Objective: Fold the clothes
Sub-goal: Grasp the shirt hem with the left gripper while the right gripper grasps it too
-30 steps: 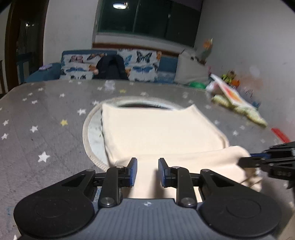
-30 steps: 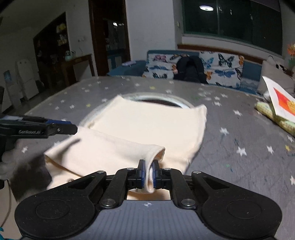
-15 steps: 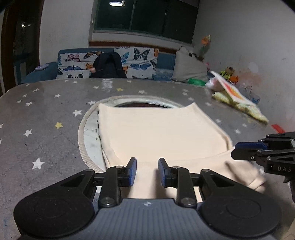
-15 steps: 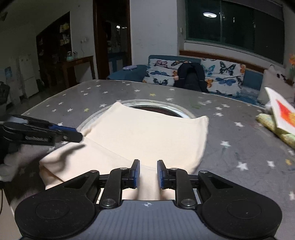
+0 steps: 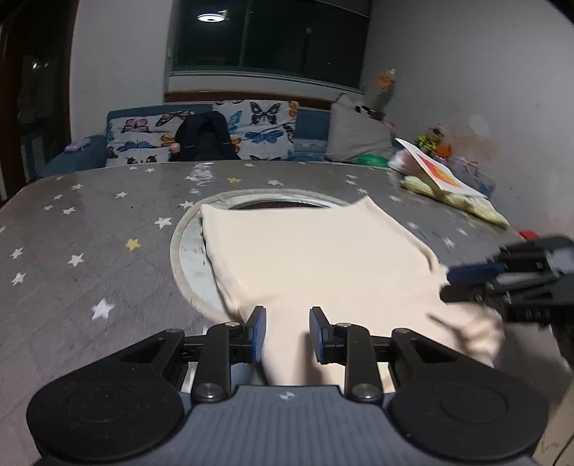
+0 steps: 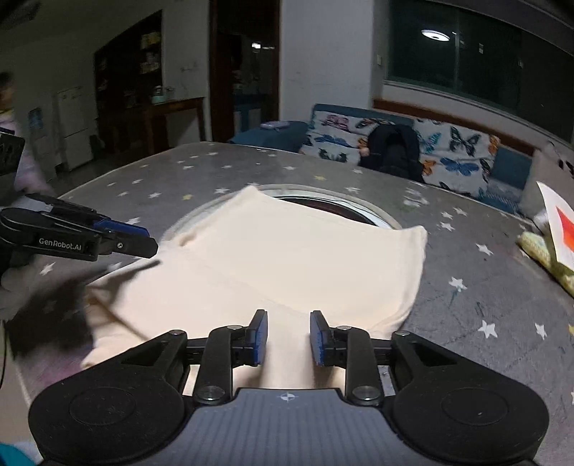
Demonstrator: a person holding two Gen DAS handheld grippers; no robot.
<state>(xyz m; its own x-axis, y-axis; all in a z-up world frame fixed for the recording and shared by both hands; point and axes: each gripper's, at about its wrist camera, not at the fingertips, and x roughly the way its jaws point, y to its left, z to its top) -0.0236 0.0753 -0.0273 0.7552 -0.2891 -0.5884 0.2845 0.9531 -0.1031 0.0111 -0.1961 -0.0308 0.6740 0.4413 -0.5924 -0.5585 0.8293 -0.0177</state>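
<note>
Your two handheld grippers hover over a cream garment (image 5: 315, 261) spread on a grey, star-printed tabletop (image 5: 89, 229), its far edge lying across a round rimmed opening (image 5: 186, 251) in the middle of the table. Your left gripper (image 5: 287, 335) has its blue-padded fingers (image 5: 259, 335) spread apart with nothing between them, poised just above the garment's near fold; the cloth shows through the gap but neither pad touches it. Your right gripper (image 6: 288, 337) is likewise parted and empty, held over the near edge of the same garment, whose right side runs down toward it from a raised corner (image 6: 419, 233). In the left wrist view your right gripper enters from the right, blurred, beside the garment's bunched near corner (image 5: 477, 333); in the right wrist view your left gripper reaches in from the left above the cloth and casts a dark shadow (image 6: 53, 315) on it. The garment lies folded into a rough rectangle, with a horizontal fold line across its near part. Behind the table stands a sofa with butterfly-print cushions (image 5: 258, 125) and a dark bag (image 5: 204, 138) propped on it; a yellow-green bundle topped by a white card with an orange shape (image 5: 441, 175) sits at the table's far right. A dark window (image 5: 269, 32) reflects a ceiling lamp.
</note>
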